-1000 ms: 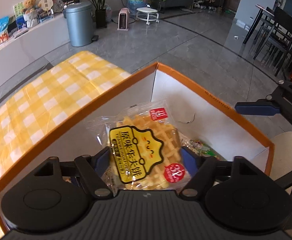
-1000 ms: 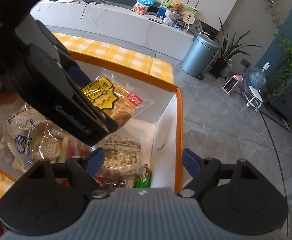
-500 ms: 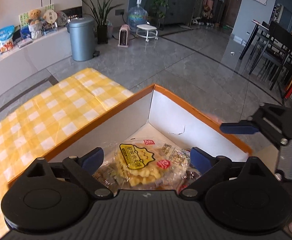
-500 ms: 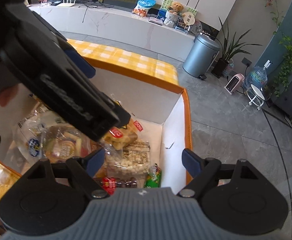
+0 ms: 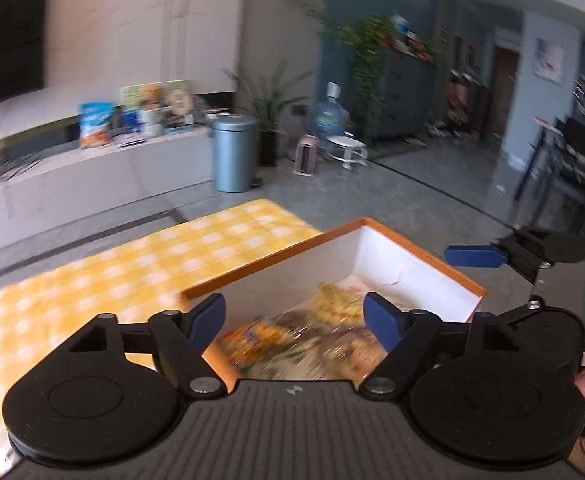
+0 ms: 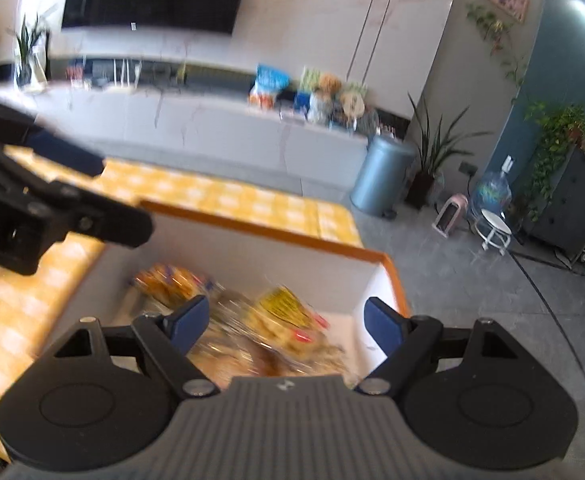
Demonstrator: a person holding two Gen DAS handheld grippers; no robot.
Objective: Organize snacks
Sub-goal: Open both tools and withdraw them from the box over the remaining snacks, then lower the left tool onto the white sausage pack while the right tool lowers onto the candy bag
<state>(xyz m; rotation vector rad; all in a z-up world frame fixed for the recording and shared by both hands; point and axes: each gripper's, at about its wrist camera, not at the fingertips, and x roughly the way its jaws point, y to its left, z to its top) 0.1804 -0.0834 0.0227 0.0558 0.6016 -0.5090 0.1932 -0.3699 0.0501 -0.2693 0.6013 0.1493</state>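
Note:
An orange-rimmed white box (image 5: 396,264) stands on a yellow checked tablecloth (image 5: 132,264); it also shows in the right wrist view (image 6: 252,256). Several snack packets lie inside, blurred. The waffle packet with the yellow label (image 6: 284,312) lies on top; it also shows in the left wrist view (image 5: 332,300). My left gripper (image 5: 294,316) is open and empty, raised above the box. My right gripper (image 6: 282,320) is open and empty above the box. The right gripper shows at the right of the left wrist view (image 5: 476,257).
A grey bin (image 5: 234,152) stands on the floor past the table. A low white counter (image 6: 212,120) with snack bags and toys runs along the wall. Dark chairs (image 5: 572,168) stand at the far right.
My left gripper let go of the waffle packet, which now lies in the box. Both grippers have risen and pulled back from the box.

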